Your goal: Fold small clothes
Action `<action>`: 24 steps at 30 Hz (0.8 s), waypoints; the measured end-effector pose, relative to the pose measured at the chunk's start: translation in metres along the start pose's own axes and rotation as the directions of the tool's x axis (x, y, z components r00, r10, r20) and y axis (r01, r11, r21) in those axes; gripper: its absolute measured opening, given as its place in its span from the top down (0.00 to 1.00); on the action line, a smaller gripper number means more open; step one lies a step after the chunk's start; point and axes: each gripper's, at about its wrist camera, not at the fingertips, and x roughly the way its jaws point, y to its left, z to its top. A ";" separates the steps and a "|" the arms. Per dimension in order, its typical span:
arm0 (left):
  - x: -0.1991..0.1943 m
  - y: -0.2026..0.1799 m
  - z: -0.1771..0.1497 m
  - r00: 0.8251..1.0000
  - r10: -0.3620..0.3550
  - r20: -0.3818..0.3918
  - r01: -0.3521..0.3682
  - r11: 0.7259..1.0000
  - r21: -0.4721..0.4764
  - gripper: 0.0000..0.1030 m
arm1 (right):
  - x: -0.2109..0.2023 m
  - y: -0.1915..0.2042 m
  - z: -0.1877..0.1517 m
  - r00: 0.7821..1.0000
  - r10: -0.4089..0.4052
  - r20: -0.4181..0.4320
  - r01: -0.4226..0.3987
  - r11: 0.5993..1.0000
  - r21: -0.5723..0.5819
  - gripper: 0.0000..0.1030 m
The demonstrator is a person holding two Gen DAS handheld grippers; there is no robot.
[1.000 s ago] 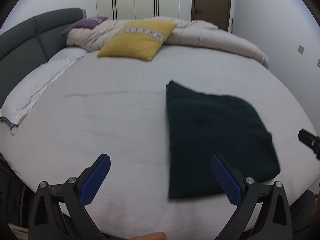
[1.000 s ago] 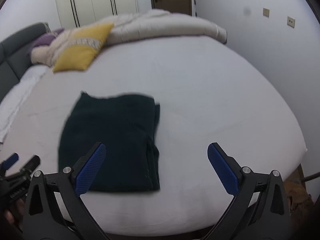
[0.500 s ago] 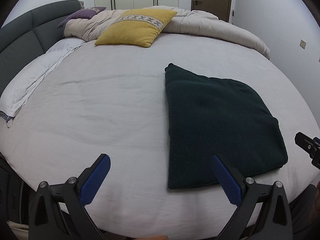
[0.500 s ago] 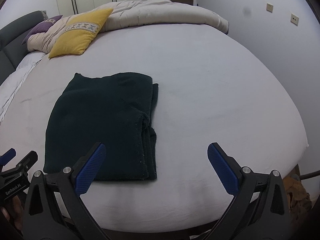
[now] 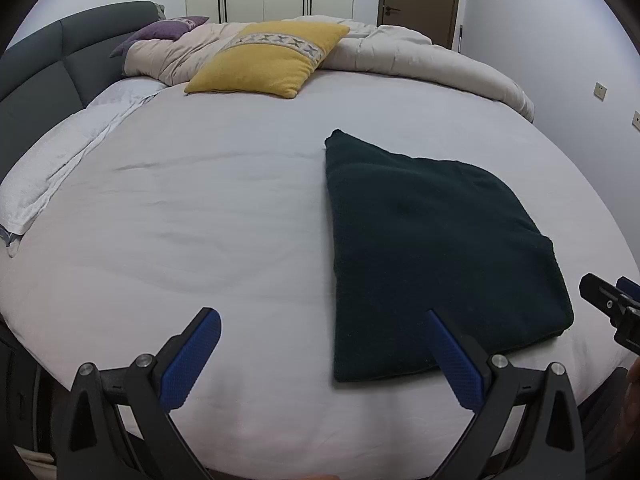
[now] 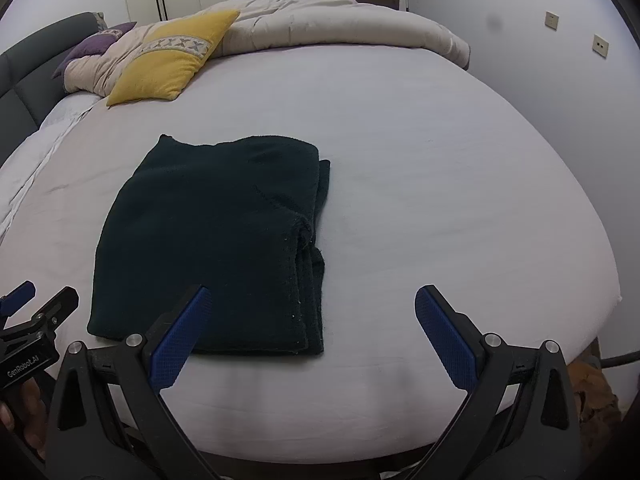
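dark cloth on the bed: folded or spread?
Folded. The cloth lies as a flat rectangle on the bed, with stacked layer edges showing along its right side. Neither tool touches it.

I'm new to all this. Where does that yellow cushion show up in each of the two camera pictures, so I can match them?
Left wrist view: the yellow cushion lies at the far end of the bed, top centre, leaning on the beige duvet.
Right wrist view: the yellow cushion sits upper left, against the same duvet.
Shared landmark: the dark folded garment, right of centre in the left view, left of centre in the right view.
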 end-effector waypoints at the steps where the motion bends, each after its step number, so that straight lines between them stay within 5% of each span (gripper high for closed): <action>1: 0.000 0.001 0.001 1.000 -0.002 0.000 0.002 1.000 0.000 0.00 | 0.001 0.000 0.000 1.000 0.001 -0.001 -0.001 1.000 0.000 0.00; 24: 0.003 0.002 -0.002 1.000 -0.005 -0.002 0.005 1.000 0.000 0.00 | 0.009 0.007 -0.002 1.000 0.007 -0.008 -0.007 1.000 -0.002 0.00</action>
